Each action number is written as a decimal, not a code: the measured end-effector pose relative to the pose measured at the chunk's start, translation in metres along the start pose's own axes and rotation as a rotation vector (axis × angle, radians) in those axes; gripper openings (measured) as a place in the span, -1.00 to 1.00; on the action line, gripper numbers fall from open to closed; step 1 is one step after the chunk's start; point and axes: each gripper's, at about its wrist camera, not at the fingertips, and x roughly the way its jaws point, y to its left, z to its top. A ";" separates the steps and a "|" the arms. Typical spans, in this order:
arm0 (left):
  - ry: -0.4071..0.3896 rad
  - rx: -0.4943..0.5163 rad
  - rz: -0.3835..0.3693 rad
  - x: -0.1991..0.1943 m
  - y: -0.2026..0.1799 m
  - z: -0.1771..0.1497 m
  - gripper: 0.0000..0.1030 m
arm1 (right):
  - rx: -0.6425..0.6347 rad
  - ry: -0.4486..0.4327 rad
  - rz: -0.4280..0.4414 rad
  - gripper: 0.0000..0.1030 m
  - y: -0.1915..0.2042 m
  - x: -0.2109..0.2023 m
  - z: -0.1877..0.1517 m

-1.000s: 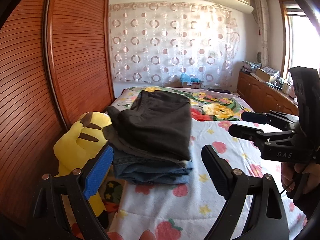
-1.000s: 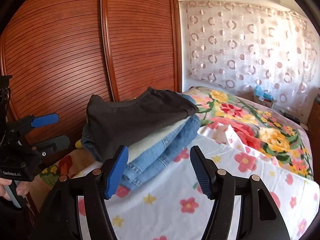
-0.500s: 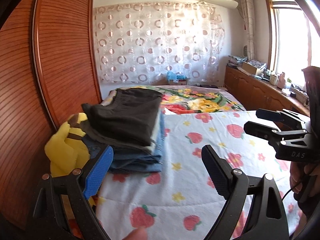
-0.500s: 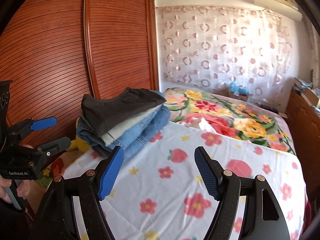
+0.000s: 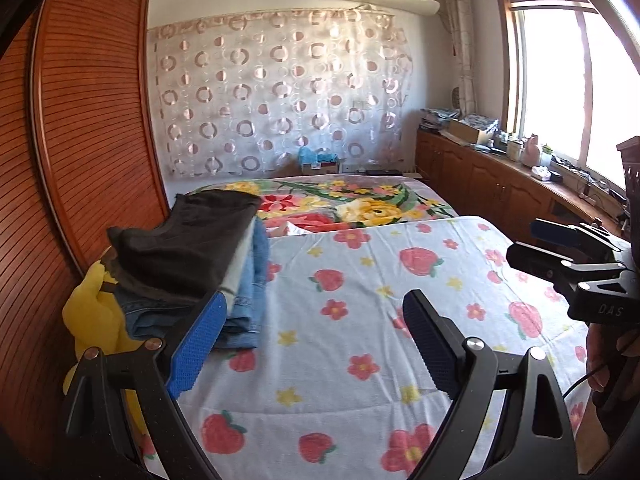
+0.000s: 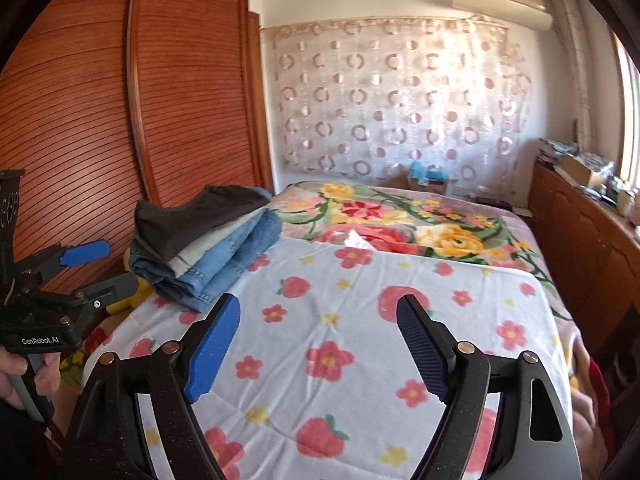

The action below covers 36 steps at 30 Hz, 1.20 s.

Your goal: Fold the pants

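Note:
A stack of folded pants lies at the left edge of the bed: dark pants [image 5: 188,244] [image 6: 192,216] on top, a pale pair and blue jeans [image 5: 248,280] [image 6: 228,256] beneath. My left gripper [image 5: 316,320] is open and empty, held above the strawberry-print sheet [image 5: 360,320] to the right of the stack. My right gripper [image 6: 318,320] is open and empty over the same sheet [image 6: 340,320], also right of the stack. Each gripper shows in the other's view: the right one [image 5: 560,248] and the left one [image 6: 92,268].
A yellow plush toy [image 5: 92,320] sits between the stack and the wooden wardrobe [image 5: 80,140]. A floral quilt [image 5: 360,200] covers the far part of the bed. Wooden cabinets [image 5: 500,184] with clutter run along the right wall under the window.
Both grippers have pulled back and swung right, away from the stack of pants, which now sits farther left in both views. Both stay open and empty.

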 end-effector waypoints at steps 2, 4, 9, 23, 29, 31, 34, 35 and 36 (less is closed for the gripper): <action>0.001 0.008 -0.007 0.000 -0.008 0.002 0.75 | 0.005 -0.005 -0.022 0.61 0.002 -0.005 -0.002; 0.000 0.014 -0.014 0.000 -0.016 0.003 0.75 | 0.011 -0.005 -0.038 0.63 0.005 -0.006 -0.003; -0.012 0.017 -0.028 -0.002 -0.030 0.007 0.75 | 0.037 -0.012 -0.075 0.71 0.010 -0.012 -0.004; -0.062 0.036 -0.033 -0.022 -0.045 0.025 0.75 | 0.100 -0.100 -0.188 0.72 0.031 -0.039 -0.017; -0.074 0.023 -0.028 -0.025 -0.046 0.027 0.76 | 0.105 -0.114 -0.212 0.72 0.042 -0.042 -0.028; -0.072 0.024 -0.028 -0.025 -0.046 0.027 0.75 | 0.104 -0.118 -0.214 0.72 0.042 -0.045 -0.033; -0.073 0.024 -0.027 -0.025 -0.046 0.027 0.76 | 0.103 -0.118 -0.217 0.72 0.045 -0.044 -0.034; -0.072 0.022 -0.029 -0.026 -0.045 0.027 0.76 | 0.103 -0.118 -0.217 0.72 0.042 -0.044 -0.034; -0.073 0.024 -0.029 -0.025 -0.046 0.027 0.76 | 0.103 -0.118 -0.216 0.72 0.042 -0.044 -0.034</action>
